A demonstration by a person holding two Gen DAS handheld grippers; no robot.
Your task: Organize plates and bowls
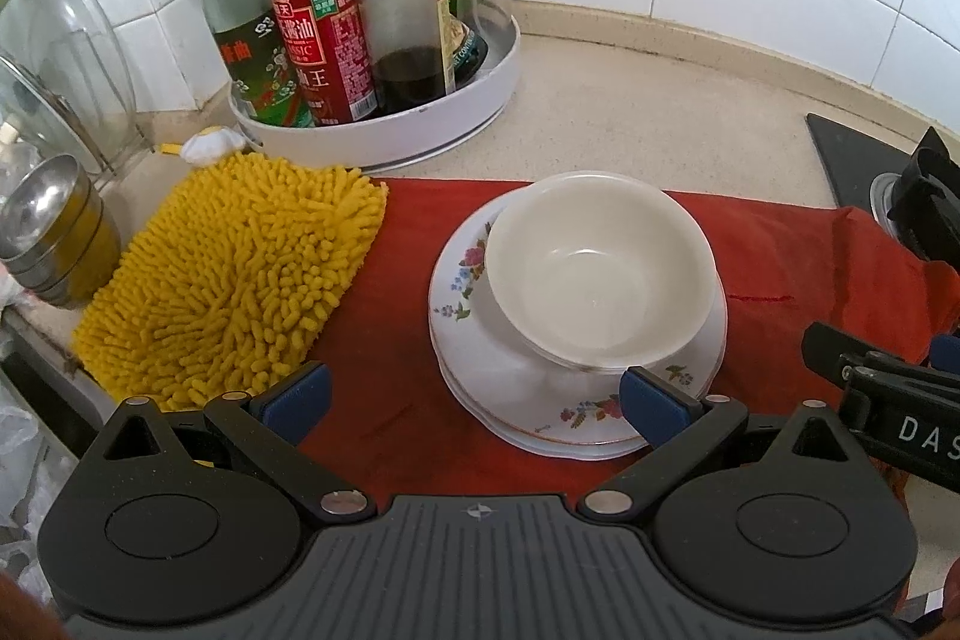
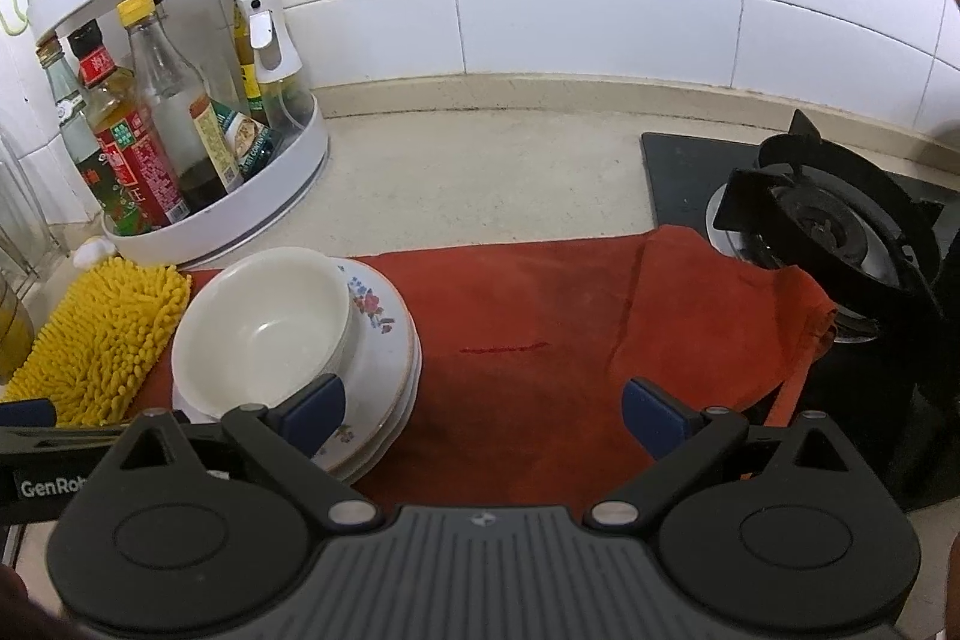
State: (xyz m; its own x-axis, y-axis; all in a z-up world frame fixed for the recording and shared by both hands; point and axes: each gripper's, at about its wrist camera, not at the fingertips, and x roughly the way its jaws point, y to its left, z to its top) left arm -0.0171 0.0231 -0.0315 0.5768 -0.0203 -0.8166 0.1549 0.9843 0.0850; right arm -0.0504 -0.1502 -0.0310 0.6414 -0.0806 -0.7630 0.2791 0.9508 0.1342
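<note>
White china is gathered in one pile on the red cloth (image 1: 390, 418): a plain bowl (image 1: 597, 274) sits, a little tilted, on a stack of flowered plates (image 1: 576, 400), probably to keep the dishes together and save space. The left gripper (image 1: 474, 394) has its jaws spread wide and holds nothing; its right pad seems to be at the plate rim, but contact is not clear. The right gripper (image 2: 483, 415) is also wide open and empty, above bare cloth beside the pile.
</note>
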